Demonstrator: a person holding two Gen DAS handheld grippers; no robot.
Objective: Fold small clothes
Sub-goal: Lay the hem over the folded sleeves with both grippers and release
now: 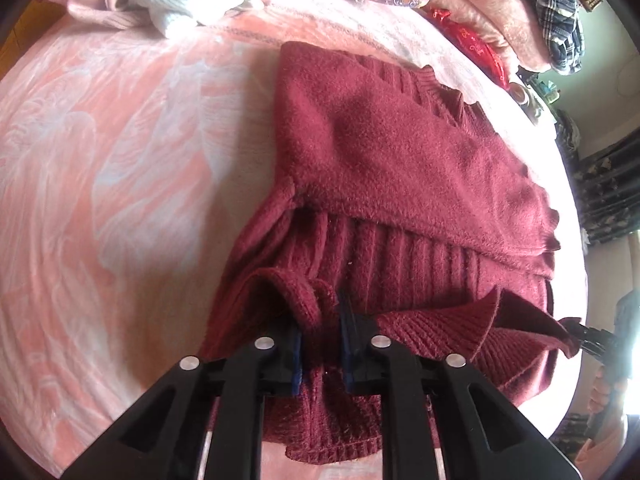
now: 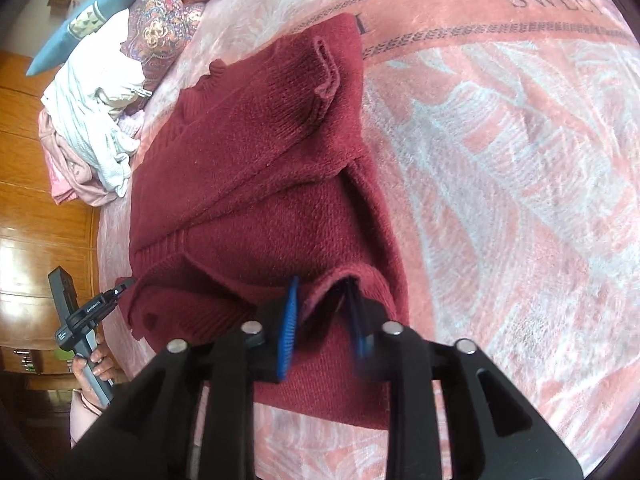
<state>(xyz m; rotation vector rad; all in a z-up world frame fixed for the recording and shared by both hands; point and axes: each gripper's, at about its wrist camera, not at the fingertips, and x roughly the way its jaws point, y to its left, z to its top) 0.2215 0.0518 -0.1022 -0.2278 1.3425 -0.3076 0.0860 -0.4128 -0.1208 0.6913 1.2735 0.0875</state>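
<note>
A dark red knit sweater [image 1: 400,152] lies on the pink blanket with its sleeves folded across the body; it also shows in the right wrist view [image 2: 256,184]. My left gripper [image 1: 322,320] is shut on the sweater's ribbed hem at one corner, and the hem is lifted and bunched between the blue pads. My right gripper [image 2: 324,304] is shut on the hem at the other corner, with a fold of cloth between its blue pads. The right gripper [image 1: 592,336] shows at the right edge of the left wrist view, and the left gripper [image 2: 100,308] at the left of the right wrist view.
The pink patterned blanket [image 1: 120,160] covers the bed. A pile of white and pink clothes [image 2: 92,128] lies beyond the sweater near the bed's edge. Pillows [image 2: 160,24] and a plaid garment [image 1: 560,12] sit at the head. A wooden floor [image 2: 40,220] lies beside the bed.
</note>
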